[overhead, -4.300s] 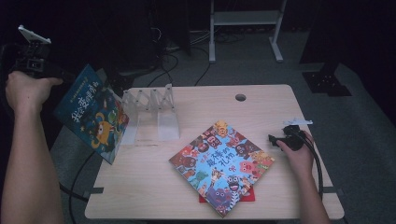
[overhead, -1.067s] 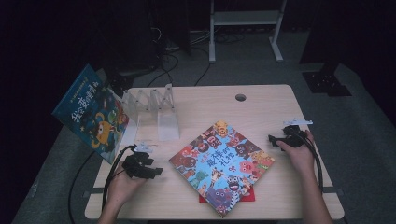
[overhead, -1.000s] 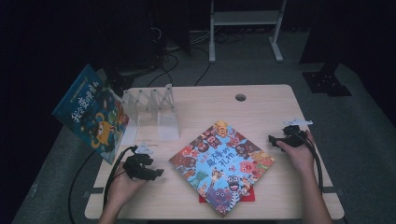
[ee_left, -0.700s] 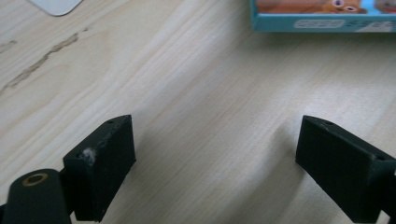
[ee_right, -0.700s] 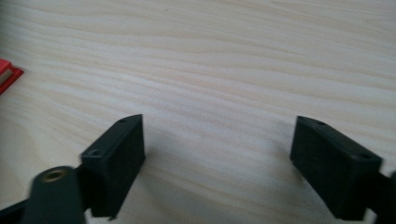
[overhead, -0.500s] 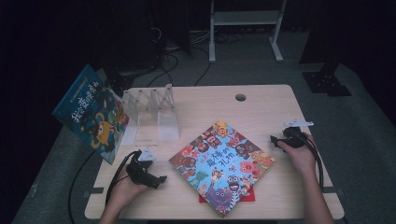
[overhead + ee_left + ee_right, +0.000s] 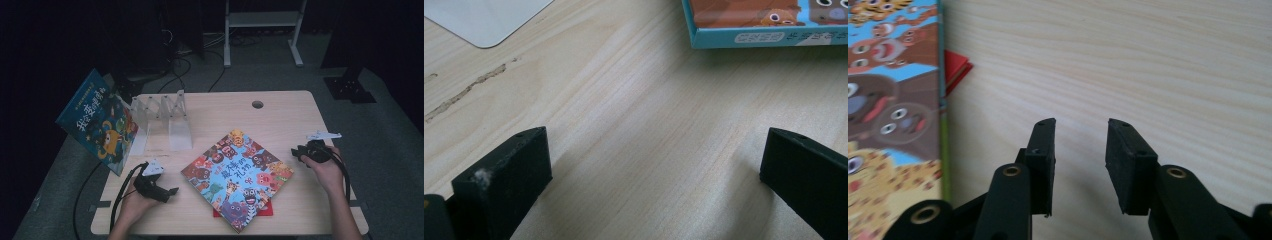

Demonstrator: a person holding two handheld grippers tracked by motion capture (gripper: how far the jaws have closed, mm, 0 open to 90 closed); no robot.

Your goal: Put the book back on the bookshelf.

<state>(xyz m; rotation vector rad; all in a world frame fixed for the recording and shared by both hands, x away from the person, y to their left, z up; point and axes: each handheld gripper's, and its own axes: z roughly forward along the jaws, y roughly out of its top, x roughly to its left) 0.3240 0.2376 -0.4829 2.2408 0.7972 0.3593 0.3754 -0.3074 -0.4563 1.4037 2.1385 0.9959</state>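
Black jaws of the left gripper point(image 7: 649, 165) stand wide apart with bare pale wood between them, low over the table point(image 7: 280, 112). Just ahead of them lies the teal edge of the picture book point(image 7: 769, 37), not yet touched, and off to one side the rounded corner of a clear stand base point(image 7: 486, 20). In the high view the left gripper point(image 7: 172, 191) sits at the near left of the table, pointing toward the picture book point(image 7: 237, 177), which lies flat and turned cornerwise in the middle, on top of a red book point(image 7: 267, 210) whose edge peeps out beneath it.

On the far side, the right gripper point(image 7: 1079, 165) holds its jaws a little apart, clamped on nothing, beside the book's green edge, where a red corner shows. In the high view the right gripper point(image 7: 296, 150) rests just off the book's right corner.

A clear book rack point(image 7: 162, 117) stands at the back left, with a blue book point(image 7: 97, 122) leaning at the table's left edge.

The likely trouble is the grip itself: the book lies flat, so a jaw may fail to slip under its edge and merely push it, sliding it over the red one. A jaw could also catch both books together. Lifting by one corner might let the cover sag open.
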